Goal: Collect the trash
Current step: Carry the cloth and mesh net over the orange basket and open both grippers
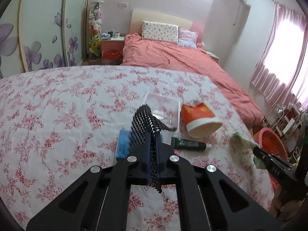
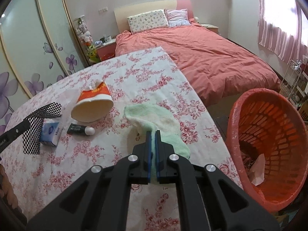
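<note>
While clamped: L gripper (image 1: 153, 144) w/ black mesh (image 1: 148, 123), R gripper (image 2: 153, 140) w/ green sock (image 2: 154, 121).

Bedroom: coral-covered bed (image 2: 202, 57), floral wardrobe doors (image 1: 38, 38), bright pink-curtained window (image 1: 279, 57).

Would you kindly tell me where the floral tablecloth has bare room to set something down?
The tablecloth is free along its far edge toward the bed, and on the near left below the tissue pack. It is crowded around the paper cup, dark tube, black mesh and green sock.
</note>
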`<state>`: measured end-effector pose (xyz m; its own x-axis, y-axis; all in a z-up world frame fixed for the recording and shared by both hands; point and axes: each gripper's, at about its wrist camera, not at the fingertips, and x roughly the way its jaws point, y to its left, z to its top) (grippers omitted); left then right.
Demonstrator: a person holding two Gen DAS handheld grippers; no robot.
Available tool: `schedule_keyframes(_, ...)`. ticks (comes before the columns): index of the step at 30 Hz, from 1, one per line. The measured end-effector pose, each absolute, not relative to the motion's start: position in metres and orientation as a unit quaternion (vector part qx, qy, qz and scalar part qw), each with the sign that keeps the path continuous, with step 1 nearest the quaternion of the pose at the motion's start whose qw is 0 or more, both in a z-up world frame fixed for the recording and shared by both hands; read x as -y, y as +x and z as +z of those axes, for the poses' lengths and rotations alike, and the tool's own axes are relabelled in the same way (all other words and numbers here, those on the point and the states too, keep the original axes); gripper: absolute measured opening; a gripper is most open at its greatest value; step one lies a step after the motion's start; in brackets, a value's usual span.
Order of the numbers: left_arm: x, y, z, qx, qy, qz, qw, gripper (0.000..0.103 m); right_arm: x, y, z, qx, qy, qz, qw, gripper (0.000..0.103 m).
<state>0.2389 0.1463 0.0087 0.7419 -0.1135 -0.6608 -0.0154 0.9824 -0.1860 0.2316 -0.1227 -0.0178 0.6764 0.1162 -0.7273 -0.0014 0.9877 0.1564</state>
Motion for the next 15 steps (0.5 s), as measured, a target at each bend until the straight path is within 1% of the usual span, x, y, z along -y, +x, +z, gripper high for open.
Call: schedule_keyframes(15, -0.12, 0.223, 0.053, -0.301, -0.097, -0.068, 0.946, 0.003, 0.149, 0.199, 0.022, -0.346, 0.091, 0.027, 0.934, 0.005)
